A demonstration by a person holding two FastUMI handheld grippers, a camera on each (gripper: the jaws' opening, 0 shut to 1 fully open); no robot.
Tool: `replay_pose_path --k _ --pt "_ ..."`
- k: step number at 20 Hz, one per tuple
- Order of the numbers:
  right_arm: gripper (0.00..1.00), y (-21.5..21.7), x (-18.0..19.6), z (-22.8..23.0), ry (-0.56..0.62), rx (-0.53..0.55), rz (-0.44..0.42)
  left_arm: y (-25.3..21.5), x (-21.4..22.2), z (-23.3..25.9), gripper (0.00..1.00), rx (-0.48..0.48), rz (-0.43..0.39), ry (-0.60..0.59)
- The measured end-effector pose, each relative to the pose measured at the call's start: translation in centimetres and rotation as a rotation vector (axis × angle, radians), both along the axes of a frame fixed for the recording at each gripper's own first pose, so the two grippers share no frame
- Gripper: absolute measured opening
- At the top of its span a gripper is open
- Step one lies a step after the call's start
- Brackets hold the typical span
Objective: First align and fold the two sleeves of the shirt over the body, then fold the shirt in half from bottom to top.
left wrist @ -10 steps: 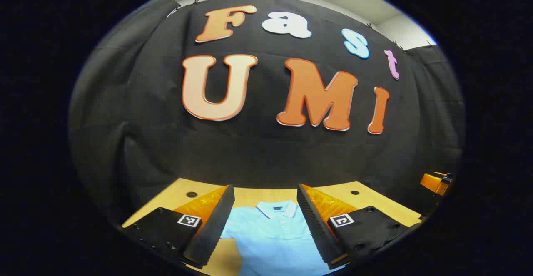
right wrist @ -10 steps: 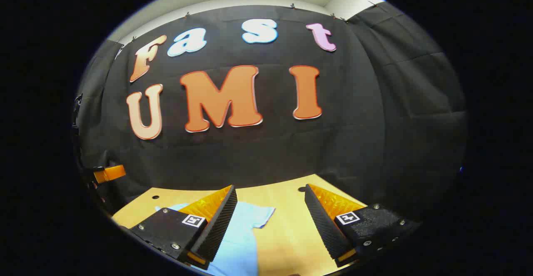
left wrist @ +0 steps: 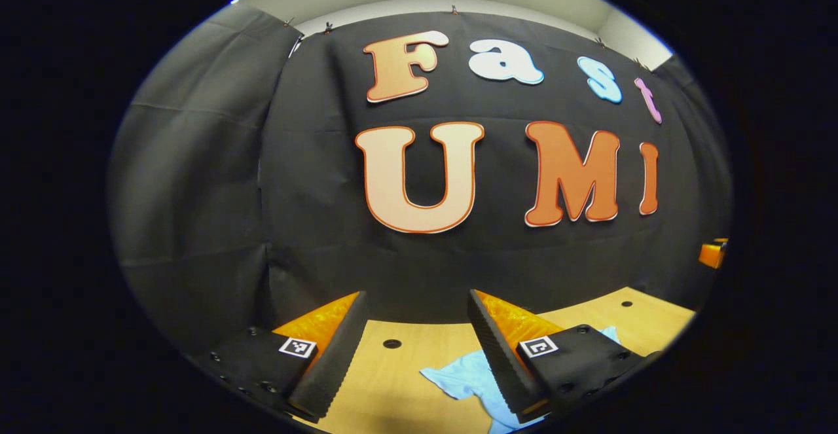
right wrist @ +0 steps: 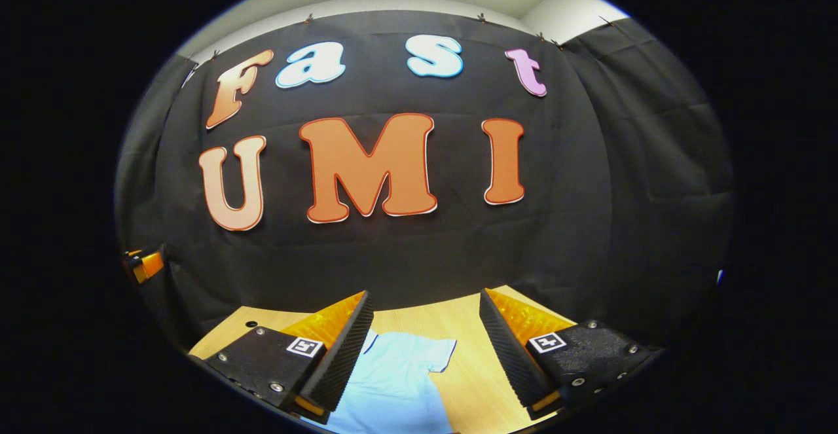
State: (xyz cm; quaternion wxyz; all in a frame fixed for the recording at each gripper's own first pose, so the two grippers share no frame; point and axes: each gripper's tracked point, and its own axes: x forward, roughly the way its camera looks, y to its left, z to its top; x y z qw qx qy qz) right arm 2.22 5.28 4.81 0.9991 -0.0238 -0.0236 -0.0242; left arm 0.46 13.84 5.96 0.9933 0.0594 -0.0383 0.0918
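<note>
Both grippers spread above the shirt, nothing pinched.
I see my left gripper (left wrist: 416,349) wide apart, the shirt (left wrist: 468,378) by its right finger; my right gripper (right wrist: 425,349) gapes too, shirt (right wrist: 393,381) flat on the table (right wrist: 465,329) beyond.

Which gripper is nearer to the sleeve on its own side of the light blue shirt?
Left, by a narrow margin. The left gripper has a sleeve beside its fingers; the right gripper is open, its sleeve ahead.

Both views look low across the table (left wrist: 419,362) toward the booth wall, sharing the shirt (right wrist: 393,388).
</note>
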Motion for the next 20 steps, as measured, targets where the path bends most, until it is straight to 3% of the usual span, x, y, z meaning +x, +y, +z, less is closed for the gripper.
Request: replay_pose_path --k 5,9,15,20 --pt "0.98 -0.8 4.1 -1.1 0.114 -0.020 0.009 -1.6 2.8 1.0 0.97 -0.077 -0.013 -0.009" --pt "0.99 -1.8 8.3 -3.1 0.212 0.053 0.038 -2.2 4.9 1.1 0.97 -0.066 0.028 -0.016" --pt "0.99 -6.8 15.3 -10.1 0.404 0.087 -0.058 -2.9 7.5 -0.4 0.97 -0.079 0.084 0.008" --pt "0.99 -8.0 19.0 -18.5 0.661 0.081 -0.100 -2.6 10.5 -2.0 0.97 -0.065 0.082 0.046"
